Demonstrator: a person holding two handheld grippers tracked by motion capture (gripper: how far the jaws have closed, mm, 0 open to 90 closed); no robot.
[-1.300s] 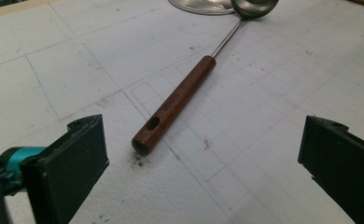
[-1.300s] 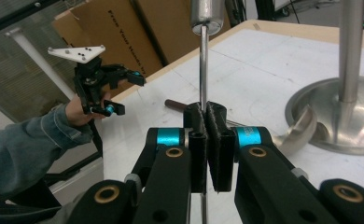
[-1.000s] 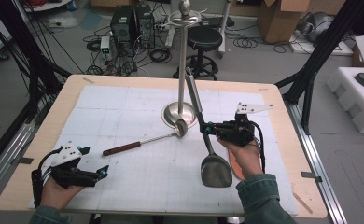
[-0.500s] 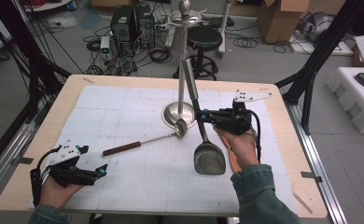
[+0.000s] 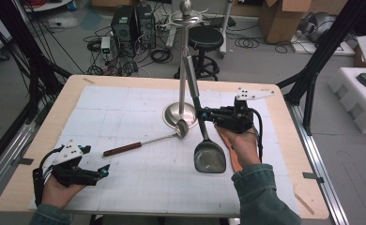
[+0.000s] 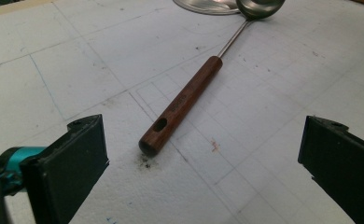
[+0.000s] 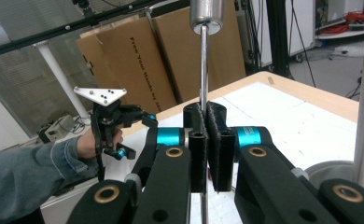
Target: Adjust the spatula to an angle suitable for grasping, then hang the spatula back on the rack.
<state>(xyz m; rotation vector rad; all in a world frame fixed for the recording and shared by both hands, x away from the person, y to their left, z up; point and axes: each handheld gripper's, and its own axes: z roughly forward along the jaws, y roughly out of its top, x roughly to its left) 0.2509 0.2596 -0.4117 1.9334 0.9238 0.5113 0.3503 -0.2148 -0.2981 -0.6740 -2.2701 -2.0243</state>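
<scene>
While the right tongs clamped the spatula shaft, its handle should stay aligned toward the stand top; left tongs gaped, idle.

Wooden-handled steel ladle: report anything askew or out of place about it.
The wooden-handled steel ladle lies flat on the white gridded mat, its bowl resting against the round steel base of the utensil stand rather than hanging; dark specks dot the mat at its handle end.

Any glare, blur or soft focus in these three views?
High view: soft overall, mild sheen on the round steel stand base. Left gripper view: wooden ladle handle sharp, open black jaws at the edges slightly soft. Right gripper view: shut jaws sharp, bright highlight on the thin steel shaft, background cardboard soft.
</scene>
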